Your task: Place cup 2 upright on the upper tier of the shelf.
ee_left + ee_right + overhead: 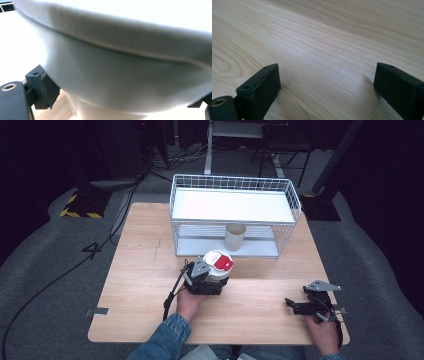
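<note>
A white tub with a red-and-white lid [219, 263] stands near the middle of the wooden table [140, 270]. My left gripper [213, 279] is shut around its body, coming from the near side. In the left gripper view the tub's pale wall [120, 75] sits between the jaws, and the left pad [48, 87] presses on it. My right gripper [292, 305] rests low over the table near the front right edge, pointing left. Its jaws stand open, with bare wood between them in the right gripper view [328, 73].
A white wire rack [235, 195] with a flat shelf stands at the back of the table. A beige paper cup [234, 237] stands upright under that shelf. A black cable [172, 292] trails from the left gripper toward the front edge.
</note>
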The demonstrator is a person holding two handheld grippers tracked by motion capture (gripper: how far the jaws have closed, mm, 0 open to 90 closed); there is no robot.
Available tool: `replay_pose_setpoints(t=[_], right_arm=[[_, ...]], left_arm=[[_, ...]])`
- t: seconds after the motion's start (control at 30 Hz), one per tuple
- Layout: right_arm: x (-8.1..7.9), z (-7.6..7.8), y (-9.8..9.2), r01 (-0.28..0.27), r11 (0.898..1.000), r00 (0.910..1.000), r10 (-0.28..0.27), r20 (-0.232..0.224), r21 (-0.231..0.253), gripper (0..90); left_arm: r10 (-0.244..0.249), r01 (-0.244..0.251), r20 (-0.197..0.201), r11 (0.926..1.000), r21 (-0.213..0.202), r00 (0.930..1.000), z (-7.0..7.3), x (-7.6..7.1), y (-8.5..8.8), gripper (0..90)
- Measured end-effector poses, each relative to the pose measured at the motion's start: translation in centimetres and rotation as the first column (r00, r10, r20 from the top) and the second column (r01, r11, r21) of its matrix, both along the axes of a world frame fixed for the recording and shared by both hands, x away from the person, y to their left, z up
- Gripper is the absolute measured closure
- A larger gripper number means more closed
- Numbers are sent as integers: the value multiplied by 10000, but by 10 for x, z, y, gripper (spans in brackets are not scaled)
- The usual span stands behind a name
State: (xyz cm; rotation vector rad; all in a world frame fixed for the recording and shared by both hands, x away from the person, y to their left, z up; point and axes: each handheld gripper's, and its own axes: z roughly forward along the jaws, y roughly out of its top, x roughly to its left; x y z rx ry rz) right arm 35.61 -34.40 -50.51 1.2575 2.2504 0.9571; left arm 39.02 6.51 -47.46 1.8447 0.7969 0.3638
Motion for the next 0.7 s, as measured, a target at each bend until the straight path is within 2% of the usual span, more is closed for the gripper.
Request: replay_pose_setpoints(t=[0.07, 0.33, 0.43, 0.53, 0.7], right_arm=[[0, 0, 0, -1, 10000, 10000, 1, 0, 0, 71], [0, 0, 0, -2, 10000, 10000, 2, 1, -1, 71], [0, 0, 0, -1, 10000, 10000, 1, 1, -2, 70], [0, 0, 0, -2, 10000, 10000, 2, 0, -2, 71], [0, 0, 0, 2, 10000, 10000, -2, -1, 0, 71]], left_arm=[[-3, 3, -62, 9999, -119, 10000, 1, -1, 0, 106], [-41, 48, 184, 9993, -384, 9998, 13, -8, 4, 109], [-76, 83, 170, 9993, -365, 9998, 20, -11, 4, 109], [-158, 167, 405, 9996, -221, 9991, 30, -14, 5, 109], [-287, 289, 299, 9996, -75, 9991, 43, -16, 6, 110]])
